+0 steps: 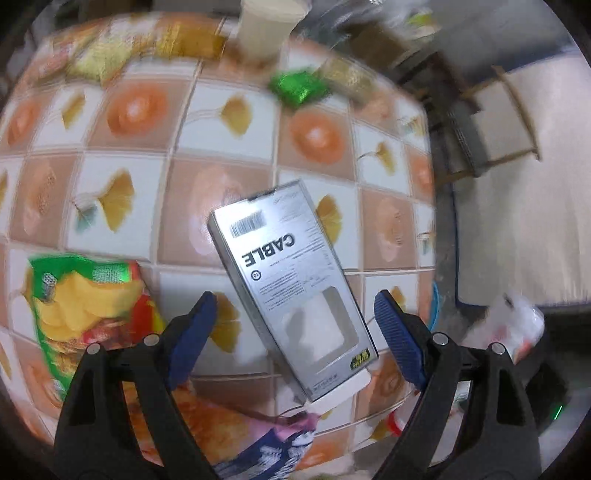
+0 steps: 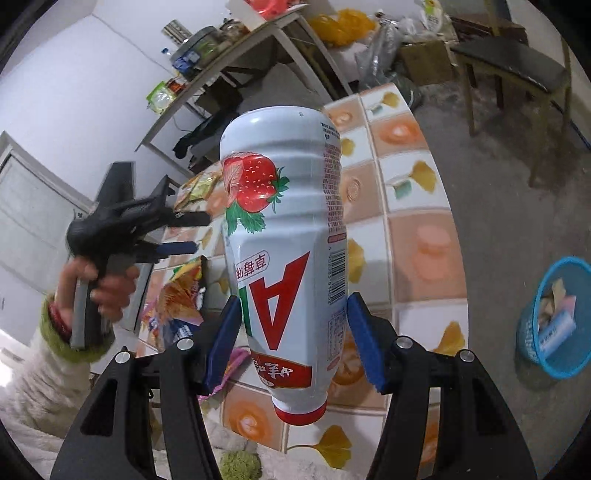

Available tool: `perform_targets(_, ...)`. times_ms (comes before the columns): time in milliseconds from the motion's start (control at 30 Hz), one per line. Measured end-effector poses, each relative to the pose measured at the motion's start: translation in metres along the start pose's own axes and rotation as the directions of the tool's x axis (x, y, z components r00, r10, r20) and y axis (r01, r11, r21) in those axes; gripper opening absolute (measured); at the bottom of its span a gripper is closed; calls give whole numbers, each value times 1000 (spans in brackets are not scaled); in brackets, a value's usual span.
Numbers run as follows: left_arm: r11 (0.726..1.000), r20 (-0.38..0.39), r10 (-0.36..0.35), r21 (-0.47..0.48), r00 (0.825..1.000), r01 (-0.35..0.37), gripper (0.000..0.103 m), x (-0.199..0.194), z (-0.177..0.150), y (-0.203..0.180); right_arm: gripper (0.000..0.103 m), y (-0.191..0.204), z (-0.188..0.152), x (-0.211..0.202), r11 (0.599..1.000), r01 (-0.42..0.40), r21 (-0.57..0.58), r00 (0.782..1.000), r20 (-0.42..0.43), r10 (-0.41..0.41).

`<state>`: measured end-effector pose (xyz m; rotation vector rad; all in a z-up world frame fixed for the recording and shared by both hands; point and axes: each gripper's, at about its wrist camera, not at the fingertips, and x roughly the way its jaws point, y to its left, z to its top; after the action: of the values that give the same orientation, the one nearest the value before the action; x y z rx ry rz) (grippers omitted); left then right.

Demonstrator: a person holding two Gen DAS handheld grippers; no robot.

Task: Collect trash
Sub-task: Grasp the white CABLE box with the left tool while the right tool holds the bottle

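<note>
A silver box marked CABLE (image 1: pixel 291 288) lies flat on the tiled tablecloth (image 1: pixel 229 147). My left gripper (image 1: pixel 295 332) hovers over it, open, and neither blue pad touches the box. My right gripper (image 2: pixel 293 343) is shut on a white strawberry drink bottle (image 2: pixel 280 221), which it holds above the table edge with the red cap toward the camera. In the right wrist view the left gripper (image 2: pixel 201 232) appears farther over the table, held by a hand in a fuzzy white sleeve.
A green and yellow snack bag (image 1: pixel 85 295), a green wrapper (image 1: pixel 297 86), a cream cup (image 1: pixel 269 26) and a blue and pink wrapper (image 1: pixel 273 443) lie on the table. A blue basket (image 2: pixel 532 350) holding trash stands on the floor to the right. A chair (image 2: pixel 509 74) and a cluttered side table (image 2: pixel 258 40) stand beyond.
</note>
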<state>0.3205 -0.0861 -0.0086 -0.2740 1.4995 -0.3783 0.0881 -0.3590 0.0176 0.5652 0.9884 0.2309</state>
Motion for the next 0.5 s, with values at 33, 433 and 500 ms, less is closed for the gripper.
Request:
perform_targets(33, 1000, -30, 10, -22, 1000, -10, 82, 7, 6, 0, 58, -1, -4, 1, 1000, 2, 6, 1000, 5, -2)
perform_targets(433, 991, -62, 132, -10, 989, -133, 84, 62, 0, -30, 58, -24, -23, -8, 997, 4, 82, 999, 47, -8)
perform_targets(500, 982, -14, 173, 73, 985, -172, 85, 66, -1, -44, 58, -28, -26, -7, 995, 1, 95, 999, 49, -5)
